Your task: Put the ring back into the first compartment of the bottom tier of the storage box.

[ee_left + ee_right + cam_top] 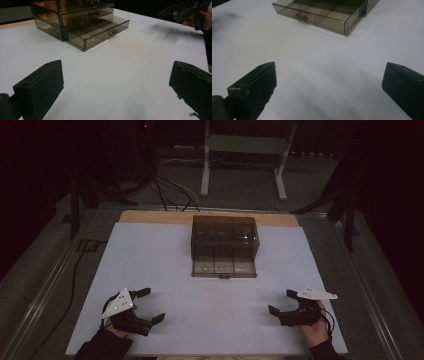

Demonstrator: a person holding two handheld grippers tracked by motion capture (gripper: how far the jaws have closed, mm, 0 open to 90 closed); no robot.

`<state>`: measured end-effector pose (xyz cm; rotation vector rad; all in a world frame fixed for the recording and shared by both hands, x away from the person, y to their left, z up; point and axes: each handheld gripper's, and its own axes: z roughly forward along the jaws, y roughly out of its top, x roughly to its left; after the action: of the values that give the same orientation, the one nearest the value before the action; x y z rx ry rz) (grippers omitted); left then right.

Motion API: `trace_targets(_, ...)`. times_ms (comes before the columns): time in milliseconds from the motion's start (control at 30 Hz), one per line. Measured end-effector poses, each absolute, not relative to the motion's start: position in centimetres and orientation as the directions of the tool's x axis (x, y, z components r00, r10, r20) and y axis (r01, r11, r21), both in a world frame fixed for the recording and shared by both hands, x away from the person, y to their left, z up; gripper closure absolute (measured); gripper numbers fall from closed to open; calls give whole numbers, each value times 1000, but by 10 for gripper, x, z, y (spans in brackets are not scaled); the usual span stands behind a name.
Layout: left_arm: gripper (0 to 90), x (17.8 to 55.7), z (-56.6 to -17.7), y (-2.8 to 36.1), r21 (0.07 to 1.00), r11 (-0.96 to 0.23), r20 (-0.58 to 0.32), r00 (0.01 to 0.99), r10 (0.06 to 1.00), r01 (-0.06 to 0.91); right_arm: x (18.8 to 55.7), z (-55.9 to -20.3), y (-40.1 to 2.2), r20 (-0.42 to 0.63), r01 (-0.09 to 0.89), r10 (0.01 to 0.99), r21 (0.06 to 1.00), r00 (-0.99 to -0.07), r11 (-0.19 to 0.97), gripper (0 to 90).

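Standing beyond the far edge of the table, on the dim floor, are a white metal frame and a tangle of dark cables; a strip of bare wood shows along the table's far side where the white sheet ends; nothing lies on the white surface between either tool and the box, so the way to it is open from both sides.

Both forearms come in from the near edge, dark sleeves at the corners; the left gripper sits near the front left of the sheet, its grey three-cornered plate turned up, its jaws spread wide and angled inward toward the middle; the right gripper sits near the front right, held in a hand, its jaws likewise parted and pointing inward; each is released and grasps nothing; in the left gripper view the two black jaws stand far apart over bare white surface, and the other tool shows at the top right.

The smoky, see-through drawer box stands at the middle of the table toward its far side, well apart from both tools; its bottom drawer is pulled out toward the person and rests on the sheet; the drawer is split into compartments and bears a small metal knob at the centre of its front; upper drawers with similar knobs stay closed.
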<state>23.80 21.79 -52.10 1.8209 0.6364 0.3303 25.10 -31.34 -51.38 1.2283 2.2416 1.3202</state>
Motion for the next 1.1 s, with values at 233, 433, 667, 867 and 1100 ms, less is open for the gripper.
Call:
trace_targets(233, 6, 238, -521, 218, 937, -230, -86, 814, 575, 262, 241, -518, -322, 156, 535, 797, 812, -584, 233, 0)
trace_targets(433, 6, 238, -521, 218, 937, -231, -85, 815, 574, 261, 238, -520, -324, 138, 537, 801, 806, -582, 251, 0)
trace_targets(667, 6, 238, -522, 217, 936, -233, -86, 814, 575, 263, 242, -524, -317, 126, 536, 792, 797, -597, 277, 0)
trace_targets(867, 6, 239, -522, 218, 936, -233, -84, 812, 577, 263, 242, -525, -317, 138, 543, 792, 795, -595, 269, 0)
trace_targets(1100, 6, 239, -522, 218, 935, -234, -86, 811, 579, 266, 241, -525, -317, 139, 541, 793, 798, -593, 265, 0)
